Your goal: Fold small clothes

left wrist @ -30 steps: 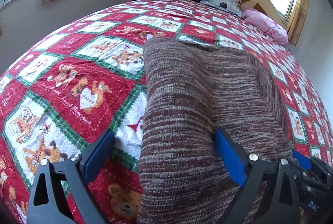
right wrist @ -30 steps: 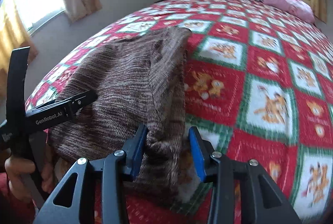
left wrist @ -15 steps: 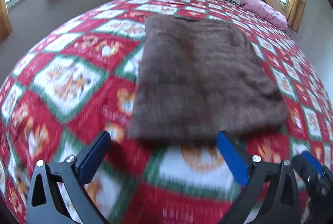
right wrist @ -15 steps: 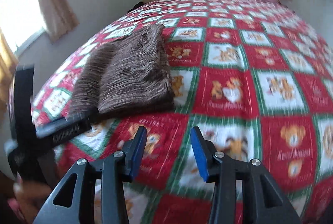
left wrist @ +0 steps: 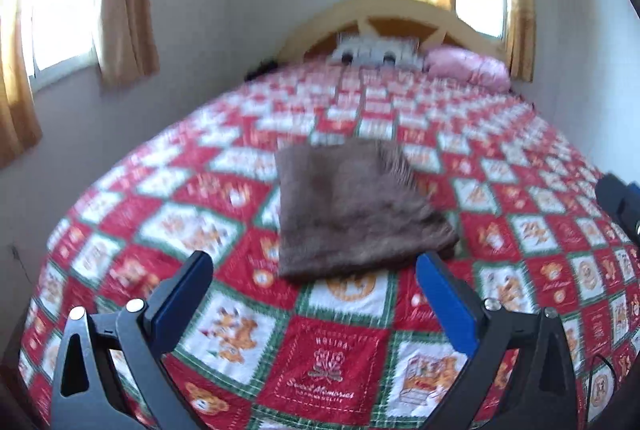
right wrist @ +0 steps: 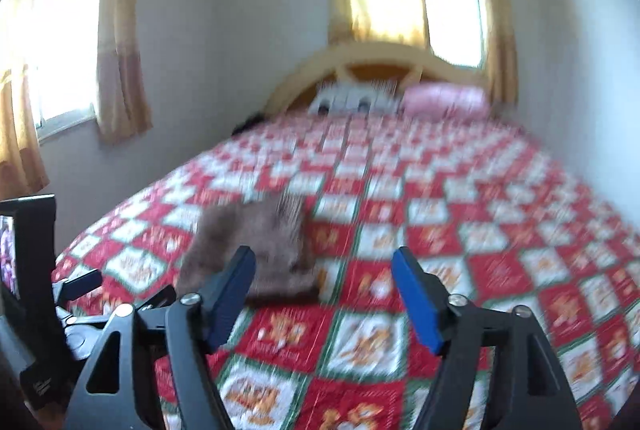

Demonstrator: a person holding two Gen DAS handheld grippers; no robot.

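A brown knit garment (left wrist: 352,206) lies folded into a flat rectangle on the red and white patchwork quilt (left wrist: 332,362). It also shows in the right wrist view (right wrist: 256,246), blurred. My left gripper (left wrist: 316,286) is open and empty, held back from the garment's near edge. My right gripper (right wrist: 324,286) is open and empty, to the right of the garment and above the quilt. The left gripper's body (right wrist: 36,310) shows at the left edge of the right wrist view.
The bed has a curved wooden headboard (left wrist: 384,18) with a grey pillow (left wrist: 376,52) and a pink pillow (left wrist: 464,66). Walls and curtained windows (left wrist: 64,10) stand to the left and behind. The quilt stretches wide to the right of the garment.
Both grippers have pulled back and up from the garment, which now looks much smaller. The right gripper has opened wider. The garment lies still and folded.
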